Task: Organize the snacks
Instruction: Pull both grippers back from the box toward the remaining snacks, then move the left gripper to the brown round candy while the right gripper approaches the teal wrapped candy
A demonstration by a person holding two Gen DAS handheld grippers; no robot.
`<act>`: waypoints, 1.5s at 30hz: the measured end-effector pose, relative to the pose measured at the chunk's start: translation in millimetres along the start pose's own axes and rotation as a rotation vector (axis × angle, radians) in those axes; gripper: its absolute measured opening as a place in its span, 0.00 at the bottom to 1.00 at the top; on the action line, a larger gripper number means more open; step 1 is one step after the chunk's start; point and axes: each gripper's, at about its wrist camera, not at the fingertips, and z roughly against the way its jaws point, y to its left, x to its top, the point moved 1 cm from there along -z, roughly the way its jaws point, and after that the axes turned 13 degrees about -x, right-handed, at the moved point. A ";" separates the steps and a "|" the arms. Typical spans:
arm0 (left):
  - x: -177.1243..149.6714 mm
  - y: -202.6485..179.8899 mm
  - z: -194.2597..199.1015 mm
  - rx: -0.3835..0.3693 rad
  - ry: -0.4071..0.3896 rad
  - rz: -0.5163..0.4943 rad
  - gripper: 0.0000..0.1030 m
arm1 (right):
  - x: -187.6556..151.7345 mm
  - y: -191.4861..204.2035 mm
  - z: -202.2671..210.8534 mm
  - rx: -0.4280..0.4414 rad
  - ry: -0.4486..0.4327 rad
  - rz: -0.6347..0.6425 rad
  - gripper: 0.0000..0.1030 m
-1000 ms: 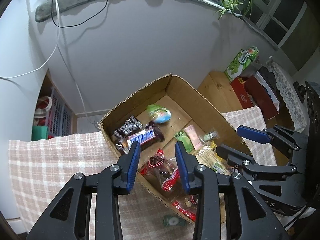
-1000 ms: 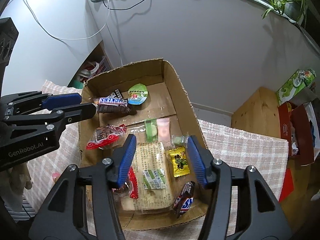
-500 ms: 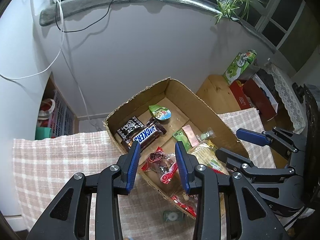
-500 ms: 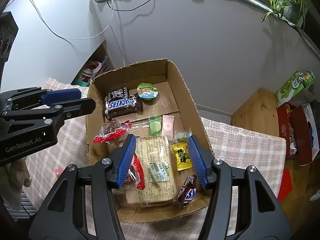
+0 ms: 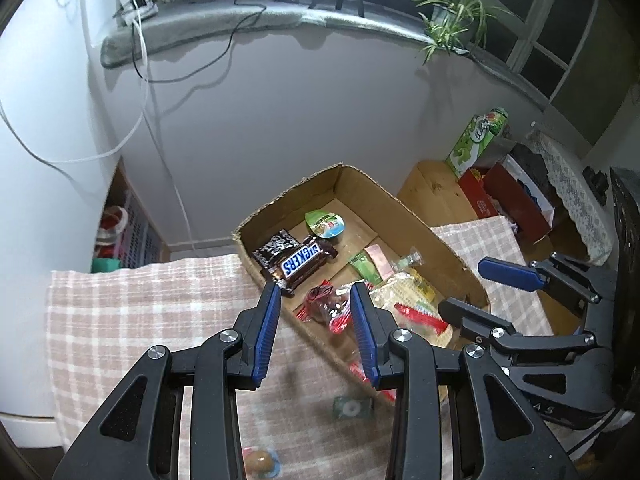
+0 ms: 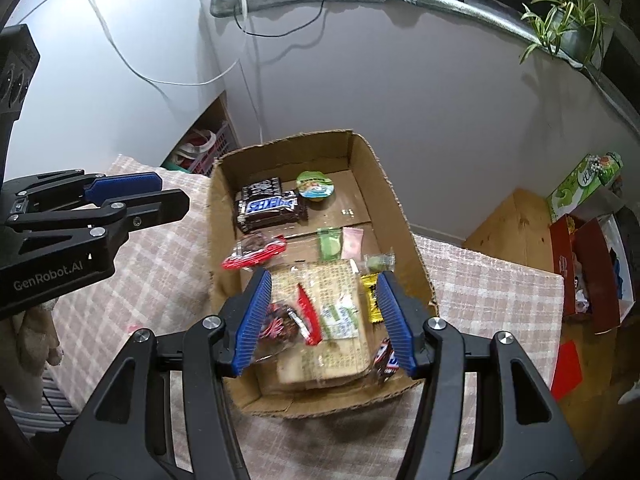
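Observation:
An open cardboard box stands on a checked cloth and holds several snacks: a Snickers bar, a green jelly cup, red-trimmed packets, a big cracker pack and small candies. A green wrapped candy and a round candy lie on the cloth outside the box. My left gripper is open and empty above the box's near-left wall. My right gripper is open and empty above the cracker pack.
The checked cloth covers the table. A wall stands close behind the box. A green carton and red boxes sit on a low wooden stand at the right. Cables hang down the wall at the left.
Both grippers have drawn back and up from the box, which now looks smaller and farther. The jaws stay open. The snacks have not moved.

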 end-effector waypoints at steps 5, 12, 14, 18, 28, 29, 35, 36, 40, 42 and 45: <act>-11.4 -1.3 14.5 0.027 -0.013 -0.021 0.33 | -9.7 8.2 12.9 0.029 -0.010 0.001 0.56; -30.8 8.0 33.0 0.036 -0.017 0.005 0.33 | -23.2 23.8 27.8 0.080 -0.017 0.015 0.56; -38.0 14.8 37.0 0.038 -0.016 0.025 0.34 | -26.5 28.8 30.3 0.093 -0.016 0.019 0.56; -55.8 30.0 43.0 0.053 -0.006 0.068 0.34 | -39.2 37.9 35.0 0.128 -0.007 0.021 0.56; -112.6 66.9 43.8 0.065 0.052 0.207 0.34 | -84.3 64.2 22.1 0.231 0.071 0.048 0.56; -116.9 69.0 43.2 0.062 0.057 0.220 0.34 | -88.2 66.6 18.6 0.251 0.086 0.046 0.56; -143.7 76.5 36.9 0.040 0.092 0.280 0.34 | -103.5 84.8 -0.6 0.306 0.149 0.055 0.40; -146.4 77.0 35.7 0.038 0.096 0.285 0.34 | -104.4 90.0 -3.1 0.291 0.146 0.071 0.38; -159.7 82.3 33.3 0.018 0.107 0.318 0.34 | -105.3 105.9 -9.4 0.234 0.117 0.143 0.34; -165.3 83.8 33.4 0.014 0.114 0.323 0.33 | -107.0 111.0 -13.8 0.231 0.119 0.160 0.33; -172.4 84.3 31.1 0.003 0.128 0.319 0.33 | -110.6 114.3 -22.7 0.230 0.142 0.161 0.30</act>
